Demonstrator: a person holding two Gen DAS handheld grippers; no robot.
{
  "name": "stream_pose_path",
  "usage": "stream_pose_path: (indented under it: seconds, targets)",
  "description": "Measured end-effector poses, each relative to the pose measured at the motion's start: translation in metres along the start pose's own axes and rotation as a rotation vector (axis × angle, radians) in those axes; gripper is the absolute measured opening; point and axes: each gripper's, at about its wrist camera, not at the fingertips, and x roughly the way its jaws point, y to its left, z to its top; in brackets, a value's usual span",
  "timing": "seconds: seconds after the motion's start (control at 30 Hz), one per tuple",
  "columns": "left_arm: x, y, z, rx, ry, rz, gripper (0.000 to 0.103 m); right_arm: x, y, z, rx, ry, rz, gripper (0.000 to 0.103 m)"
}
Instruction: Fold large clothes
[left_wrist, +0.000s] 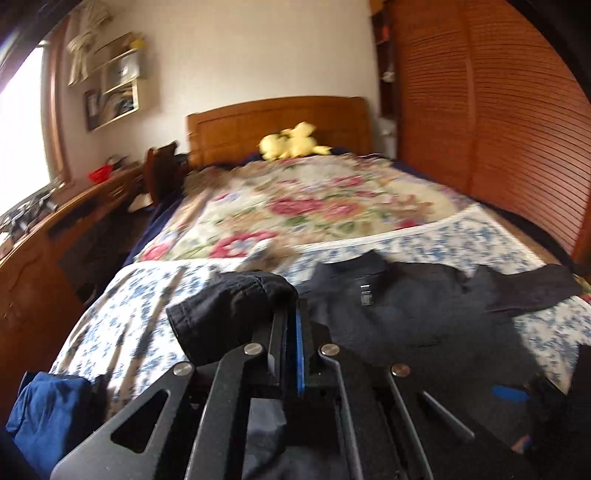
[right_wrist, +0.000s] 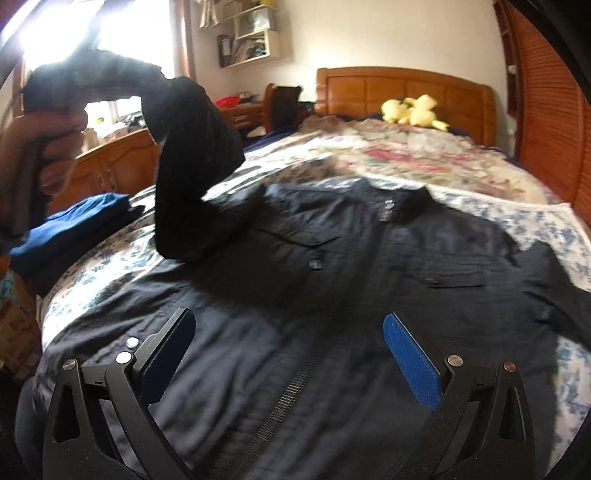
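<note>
One bed (right_wrist: 480, 177) carries one dark jacket (right_wrist: 332, 258), spread front-up with its zipper toward the camera. The cloth appears soft, limp and fairly light; expect sagging. Grip hems, cuffs or shoulder seams, not the zipper. One sleeve (right_wrist: 192, 147) is raised. One blue folded garment (right_wrist: 74, 221) lies at the bed's left edge. Left gripper (left_wrist: 291, 328): jaws fully closed, pinching the sleeve cuff. Right gripper (right_wrist: 291, 358): jaws wide apart, holding nothing, above the jacket's lower front.

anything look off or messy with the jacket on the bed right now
The dark jacket lies spread flat on the bed, but its left sleeve is lifted off, pinched in the shut left gripper. The other sleeve lies crumpled.
</note>
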Motion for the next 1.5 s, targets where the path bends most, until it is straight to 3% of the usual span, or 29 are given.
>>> stream_pose_path:
  seconds: [0.23, 0.37, 0.6, 0.63, 0.7, 0.8, 1.07, 1.2, 1.5]
  targets:
    - [-0.027, -0.044, -0.026, 0.032, -0.004, -0.07, 0.0, -0.022, -0.036, -0.002, 0.043, -0.02, -0.064, 0.103]
    - [-0.031, -0.06, -0.046, 0.05, 0.014, -0.067, 0.0, -0.026, -0.049, -0.006, 0.065, -0.018, -0.079, 0.103]
    - [-0.034, -0.064, -0.085, 0.048, 0.074, -0.09, 0.006, -0.013, -0.056, -0.013, 0.077, 0.025, -0.097, 0.103]
    - [-0.036, -0.063, -0.09, 0.044, 0.076, -0.096, 0.008, -0.011, -0.056, -0.014, 0.075, 0.029, -0.099, 0.103]
    - [-0.042, -0.06, -0.098, 0.036, 0.069, -0.11, 0.026, -0.008, -0.054, -0.015, 0.071, 0.038, -0.103, 0.103]
    - [-0.056, -0.054, -0.112, 0.023, 0.049, -0.114, 0.036, -0.005, -0.053, -0.016, 0.067, 0.045, -0.108, 0.103]
    - [-0.079, -0.025, -0.144, -0.032, 0.032, -0.097, 0.05, 0.0, -0.045, -0.013, 0.05, 0.047, -0.107, 0.103]
    - [-0.089, -0.002, -0.161, -0.099, 0.03, -0.078, 0.051, 0.002, -0.033, -0.01, 0.03, 0.042, -0.092, 0.103]
    - [-0.107, 0.03, -0.177, -0.114, 0.011, 0.01, 0.052, 0.012, 0.009, -0.001, -0.032, 0.033, -0.026, 0.103]
